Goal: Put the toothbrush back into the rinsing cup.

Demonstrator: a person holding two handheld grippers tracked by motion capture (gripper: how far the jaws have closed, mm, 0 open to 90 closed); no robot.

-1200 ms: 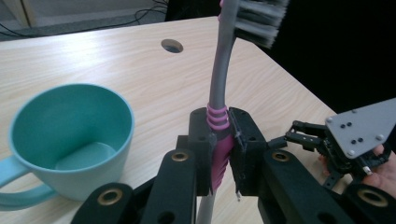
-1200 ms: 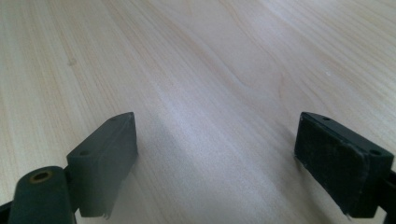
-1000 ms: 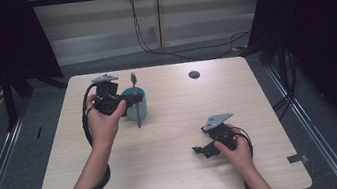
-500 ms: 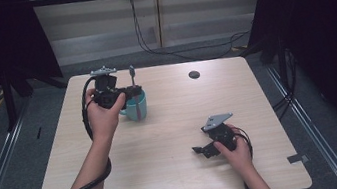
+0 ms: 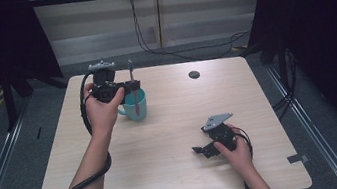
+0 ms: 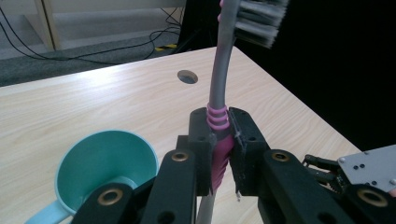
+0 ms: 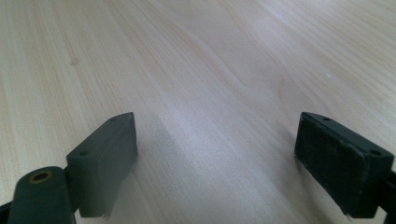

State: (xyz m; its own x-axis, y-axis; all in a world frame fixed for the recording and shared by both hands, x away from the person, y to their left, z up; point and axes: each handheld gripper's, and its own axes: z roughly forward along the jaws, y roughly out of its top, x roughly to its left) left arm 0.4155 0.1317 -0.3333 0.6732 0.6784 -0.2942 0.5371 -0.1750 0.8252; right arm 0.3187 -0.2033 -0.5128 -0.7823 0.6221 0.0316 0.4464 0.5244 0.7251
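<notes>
- The left hand-held gripper (image 6: 219,140) is raised over the teal cup (image 5: 135,104), forearm reaching in from the near edge, jaws pinching a toothbrush (image 6: 219,93) by its pink grip.
- The toothbrush stands upright, bristles on top, lower end over the cup.
- The right hand-held gripper (image 5: 204,151) rests low on the worktop (image 5: 183,173), jaws spread.

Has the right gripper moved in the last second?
No. The right gripper rests at the same spot on the table, equally far from the table's near right edge.
</notes>
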